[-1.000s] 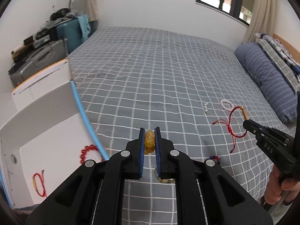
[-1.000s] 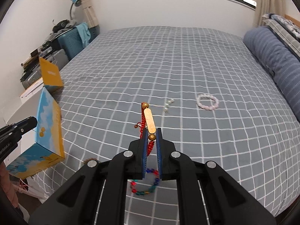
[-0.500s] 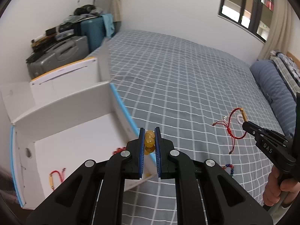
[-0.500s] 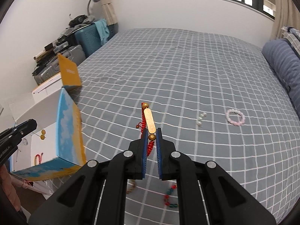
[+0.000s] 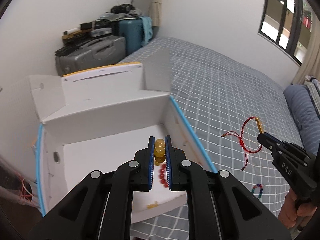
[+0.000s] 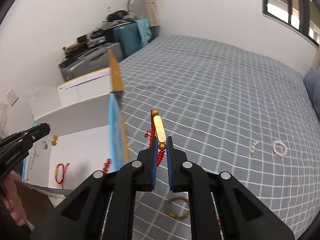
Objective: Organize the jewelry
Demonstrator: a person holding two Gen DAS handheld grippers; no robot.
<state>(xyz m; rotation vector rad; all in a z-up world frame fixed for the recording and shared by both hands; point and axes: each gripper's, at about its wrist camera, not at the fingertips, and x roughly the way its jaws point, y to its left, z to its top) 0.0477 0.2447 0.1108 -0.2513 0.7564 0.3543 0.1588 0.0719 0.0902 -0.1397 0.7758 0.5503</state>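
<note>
My left gripper (image 5: pixel 159 140) is shut on an amber bead bracelet (image 5: pixel 159 151) and hangs over the inside of the open white box (image 5: pixel 112 120) with blue edges. A red bead bracelet (image 5: pixel 162 177) lies on the box floor under it. My right gripper (image 6: pixel 161 140) is shut on a red cord bracelet (image 6: pixel 159 129) with a gold bar, above the bed just right of the box wall (image 6: pixel 117 132). In the box there is also a second red cord bracelet (image 6: pixel 60 172). The left gripper (image 6: pixel 47 128) shows at the left edge of the right wrist view.
On the grey checked bed (image 6: pixel 220 100) lie a wooden bead bracelet (image 6: pixel 177 208), small pearl pieces (image 6: pixel 253 148), a pink bracelet (image 6: pixel 280 149) and a multicolour bead bracelet (image 5: pixel 257 190). Suitcases (image 5: pixel 94 56) stand behind the box. A blue pillow (image 5: pixel 304 112) lies at the right.
Both grippers have swung left toward the box, each still holding its bracelet. The left one has gone from over the bed to over the box's inside.
</note>
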